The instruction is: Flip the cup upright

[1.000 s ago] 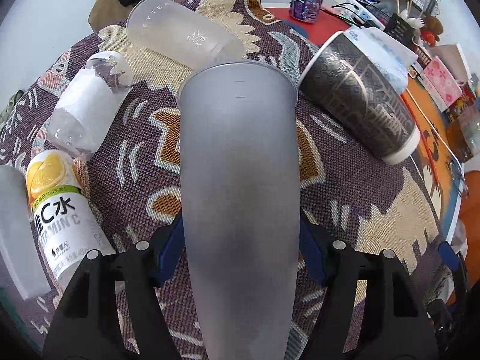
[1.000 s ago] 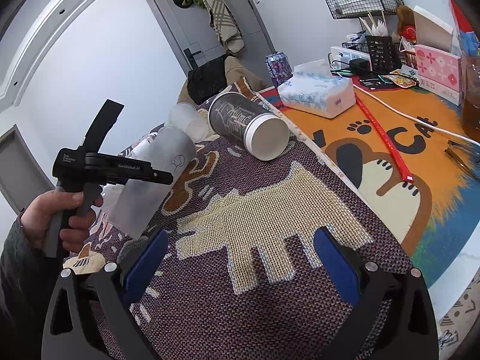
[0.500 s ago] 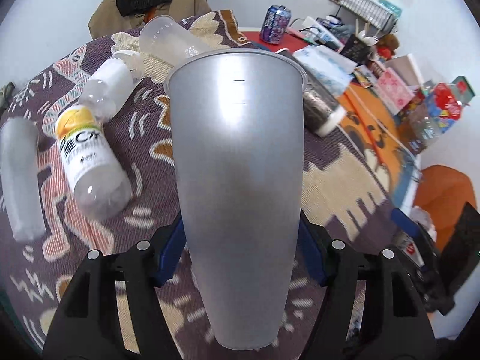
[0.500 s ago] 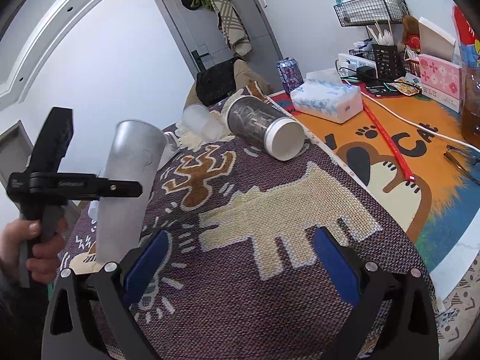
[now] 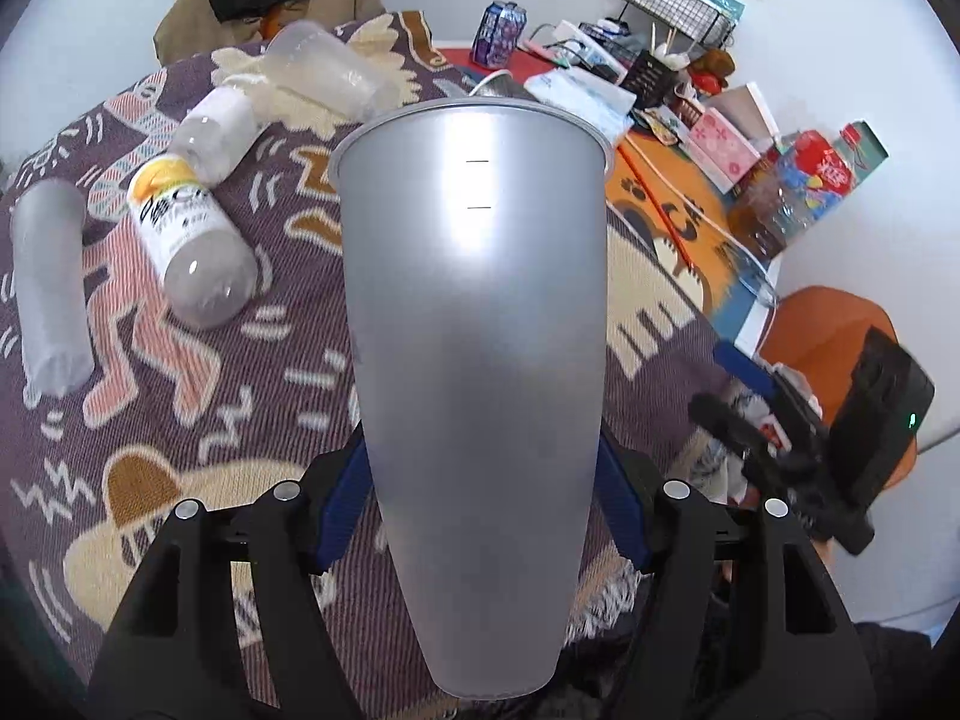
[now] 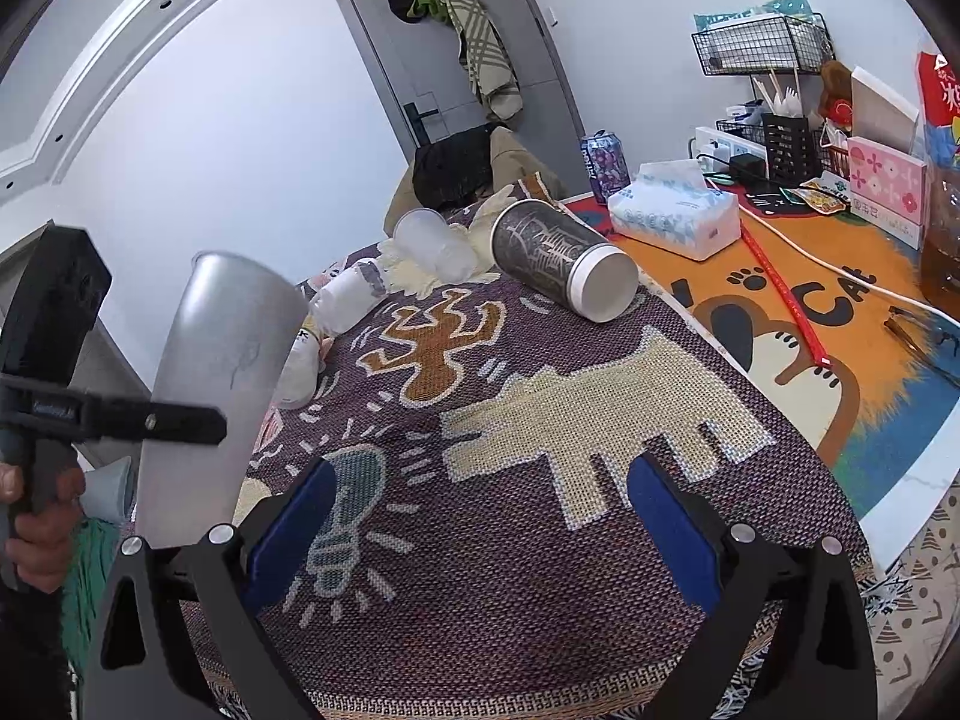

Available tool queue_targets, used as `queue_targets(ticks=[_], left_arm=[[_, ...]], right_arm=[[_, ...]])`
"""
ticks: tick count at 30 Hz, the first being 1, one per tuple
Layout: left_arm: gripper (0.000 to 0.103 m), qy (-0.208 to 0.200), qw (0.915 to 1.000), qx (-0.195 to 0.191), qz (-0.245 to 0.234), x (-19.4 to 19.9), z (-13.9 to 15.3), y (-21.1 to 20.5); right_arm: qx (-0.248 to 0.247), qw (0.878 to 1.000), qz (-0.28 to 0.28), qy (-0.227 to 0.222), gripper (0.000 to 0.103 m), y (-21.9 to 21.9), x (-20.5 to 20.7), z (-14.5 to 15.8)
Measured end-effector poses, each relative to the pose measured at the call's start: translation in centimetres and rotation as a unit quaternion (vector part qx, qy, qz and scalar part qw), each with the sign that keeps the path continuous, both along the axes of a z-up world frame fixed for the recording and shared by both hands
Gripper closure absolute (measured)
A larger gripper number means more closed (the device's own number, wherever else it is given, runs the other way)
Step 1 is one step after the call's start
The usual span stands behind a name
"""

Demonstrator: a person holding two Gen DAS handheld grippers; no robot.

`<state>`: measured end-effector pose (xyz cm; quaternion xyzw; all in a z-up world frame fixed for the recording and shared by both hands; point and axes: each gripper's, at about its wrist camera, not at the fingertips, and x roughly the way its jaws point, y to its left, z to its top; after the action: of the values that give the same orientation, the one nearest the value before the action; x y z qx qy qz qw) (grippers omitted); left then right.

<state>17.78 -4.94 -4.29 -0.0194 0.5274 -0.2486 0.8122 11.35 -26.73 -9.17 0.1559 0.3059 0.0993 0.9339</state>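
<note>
My left gripper (image 5: 480, 501) is shut on a tall frosted grey cup (image 5: 474, 324), its blue pads on both sides near the narrow base. The cup's wide rim points away from the camera. In the right wrist view the same cup (image 6: 216, 384) stands nearly upright, rim up, held above the table's left side by the left gripper (image 6: 120, 420). My right gripper (image 6: 480, 531) is open and empty, low over the patterned cloth (image 6: 540, 510) near its front edge.
On the cloth lie a black patterned cup (image 6: 561, 258), a clear cup (image 6: 432, 240), two bottles (image 5: 192, 246) (image 5: 219, 123) and a frosted cup (image 5: 48, 282). A tissue box (image 6: 675, 213), a can (image 6: 603, 165), cables and boxes sit on the orange mat (image 6: 810, 300) to the right.
The left gripper has lifted the grey cup off the cloth and tilted it from lying to nearly upright, rim up. The right gripper has stayed almost still.
</note>
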Motion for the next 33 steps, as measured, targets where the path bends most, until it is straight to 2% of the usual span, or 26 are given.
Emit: queue_targets(ticks=[8, 11, 18, 19, 21, 23, 29, 33], left_arm=[[0.035, 0.052, 0.9987, -0.002, 0.006, -0.9, -3.0, 1.2], [0.035, 0.078, 0.9968, -0.015, 0.007, -0.6, -4.6, 0.8], [0.034, 0.097, 0.9944, -0.038, 0.017, 0.5, -6.9, -0.3], [0.034, 0.096, 0.9941, -0.047, 0.020, 0.6, -6.9, -0.3], [0.021, 0.084, 0.9946, -0.055, 0.026, 0.5, -6.3, 0.0], [0.014, 0.061, 0.9955, -0.067, 0.030, 0.2, -5.3, 0.4], [0.013, 0.016, 0.9948, -0.089, 0.049, -1.0, -3.0, 2.1], [0.013, -0.033, 0.9947, -0.066, 0.071, -2.1, -2.1, 3.4]], right_arm=[[0.007, 1.000, 0.018, 0.009, 0.008, 1.0, 0.0, -0.2], [0.010, 1.000, 0.022, 0.017, 0.008, 1.2, 0.2, -0.5], [0.022, 0.999, 0.015, 0.028, 0.008, 0.6, 0.3, -0.7], [0.024, 0.999, 0.014, 0.031, 0.008, 0.4, 0.4, -0.8], [0.032, 0.998, 0.018, 0.042, 0.008, 0.3, 0.7, -1.0], [0.049, 0.997, 0.031, 0.051, 0.008, 0.4, 1.1, -1.1], [0.118, 0.987, 0.066, 0.083, 0.008, 0.7, 2.8, -1.3], [0.138, 0.981, 0.086, 0.104, 0.007, 1.4, 4.2, -1.1]])
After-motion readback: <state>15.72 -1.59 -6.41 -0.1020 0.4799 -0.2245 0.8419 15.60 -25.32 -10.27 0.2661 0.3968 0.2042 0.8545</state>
